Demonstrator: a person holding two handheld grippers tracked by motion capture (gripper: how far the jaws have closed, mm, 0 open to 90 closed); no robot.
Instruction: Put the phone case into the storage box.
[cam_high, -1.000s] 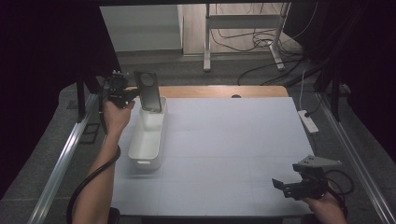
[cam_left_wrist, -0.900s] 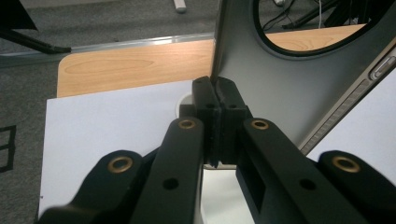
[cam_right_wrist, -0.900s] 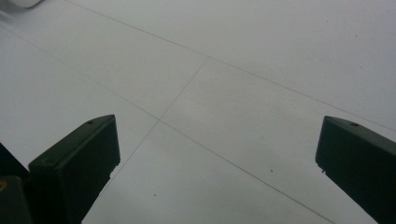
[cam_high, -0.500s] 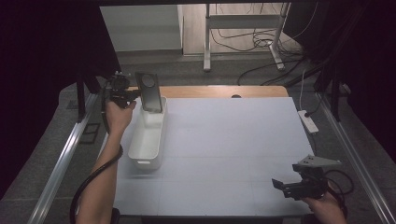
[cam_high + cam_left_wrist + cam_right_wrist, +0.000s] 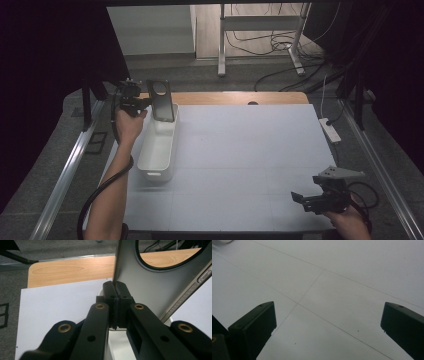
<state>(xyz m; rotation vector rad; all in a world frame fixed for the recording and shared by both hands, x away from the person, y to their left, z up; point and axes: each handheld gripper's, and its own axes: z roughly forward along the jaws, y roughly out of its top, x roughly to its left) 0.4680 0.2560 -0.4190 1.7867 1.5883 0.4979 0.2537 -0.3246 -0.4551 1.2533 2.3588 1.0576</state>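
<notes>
Grey phone case [image 5: 162, 101] pinched by its edge in left tongs [image 5: 115, 291], upright over white bin [image 5: 156, 150]. Right tongs [image 5: 328, 322] apart above bench [image 5: 250, 150]. Thin grip: likely to slip or tip outside the bin.

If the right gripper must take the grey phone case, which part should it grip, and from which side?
Probably the free long edge of the phone case, coming from the table's open side. The case stands upright over the far end of the white bin; the left gripper already pinches its other edge, and the thin wall suits the jaws.

Dark grey phone case [image 5: 162, 101] with its round cut-out, white bin [image 5: 157, 148] below, pale white table sheet [image 5: 240, 150] crossed by thin lines, light wood strip [image 5: 235, 98] behind, black grippers both sides
</notes>
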